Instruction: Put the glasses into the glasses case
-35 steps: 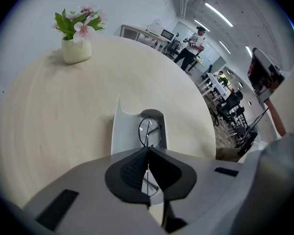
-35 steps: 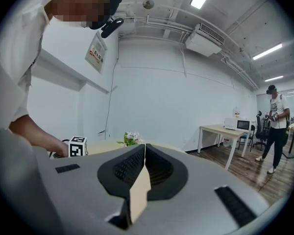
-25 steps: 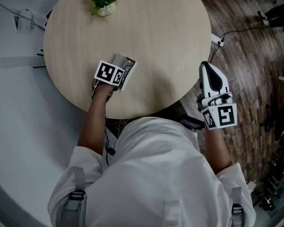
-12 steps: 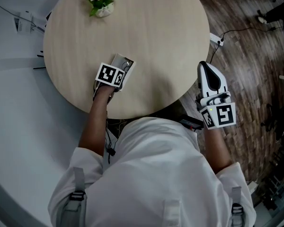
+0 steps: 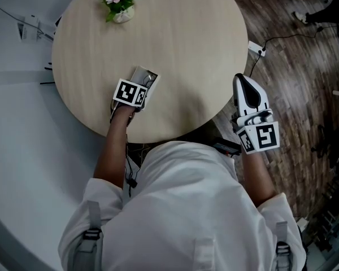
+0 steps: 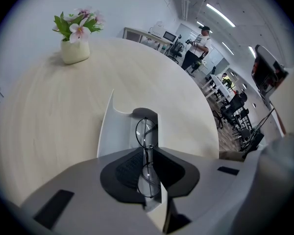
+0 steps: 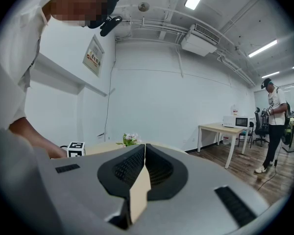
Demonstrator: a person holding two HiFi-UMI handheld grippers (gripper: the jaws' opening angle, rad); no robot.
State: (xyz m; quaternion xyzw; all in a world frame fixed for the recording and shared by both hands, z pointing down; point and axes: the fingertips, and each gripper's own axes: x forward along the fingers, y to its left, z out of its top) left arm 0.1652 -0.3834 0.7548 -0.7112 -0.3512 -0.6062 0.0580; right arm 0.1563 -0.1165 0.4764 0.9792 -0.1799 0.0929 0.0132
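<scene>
Left gripper [image 5: 140, 85] nudged left, clamped on glasses [image 6: 147, 153] over case [image 6: 118, 129], right gripper [image 7: 143, 165] closed empty beside table [image 5: 181, 33]

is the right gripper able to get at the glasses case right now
Probably not: the left gripper, shut on the glasses, sits right over the glasses case, and the right gripper hangs shut beyond the table edge.
</scene>
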